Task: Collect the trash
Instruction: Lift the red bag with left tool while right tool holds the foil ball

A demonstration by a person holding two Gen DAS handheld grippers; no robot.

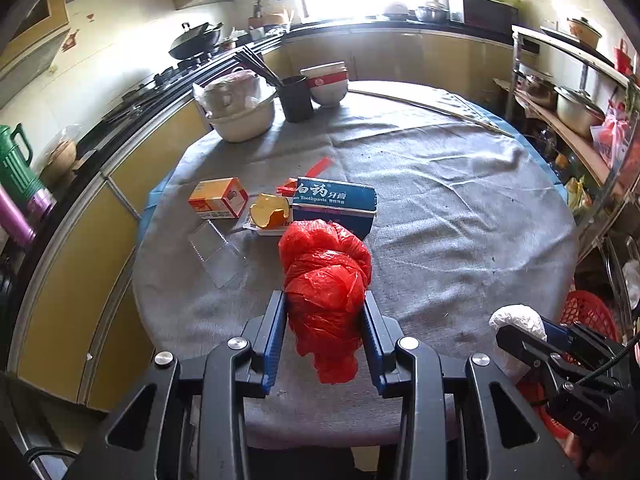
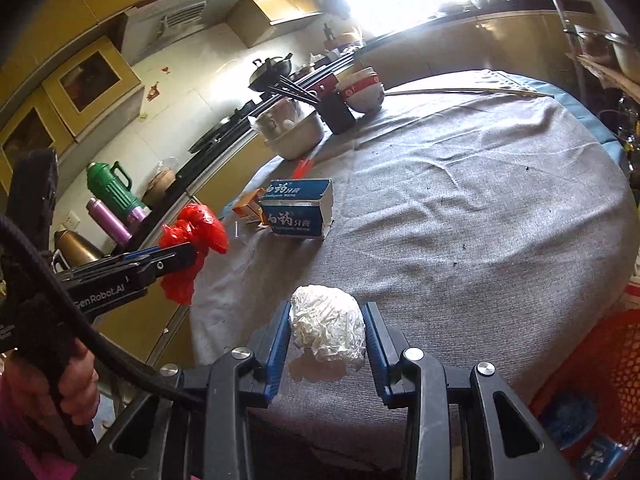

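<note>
My left gripper (image 1: 325, 308) is shut on a crumpled red plastic bag (image 1: 326, 280), which hangs above the near edge of the round table (image 1: 440, 208). A ball of crumpled white paper (image 2: 328, 326) sits between the blue pads of my right gripper (image 2: 327, 320), which is shut on it, just above the grey cloth. In the right wrist view the left gripper (image 2: 180, 256) with the red plastic bag (image 2: 196, 232) shows at the left. The white paper (image 1: 518, 320) appears at the lower right of the left wrist view. On the table lie a blue toothpaste box (image 1: 336, 200), an orange box (image 1: 218, 198), a yellow peel (image 1: 270, 210) and a clear wrapper (image 1: 218, 252).
A red mesh basket (image 2: 600, 384) stands at the table's near right side. Bowls (image 1: 326, 82), a black cup with chopsticks (image 1: 296, 98) and a basin (image 1: 240, 116) crowd the far left of the table. A counter with flasks (image 2: 114, 196) runs along the left. A person's hand (image 2: 76, 384) grips the left handle.
</note>
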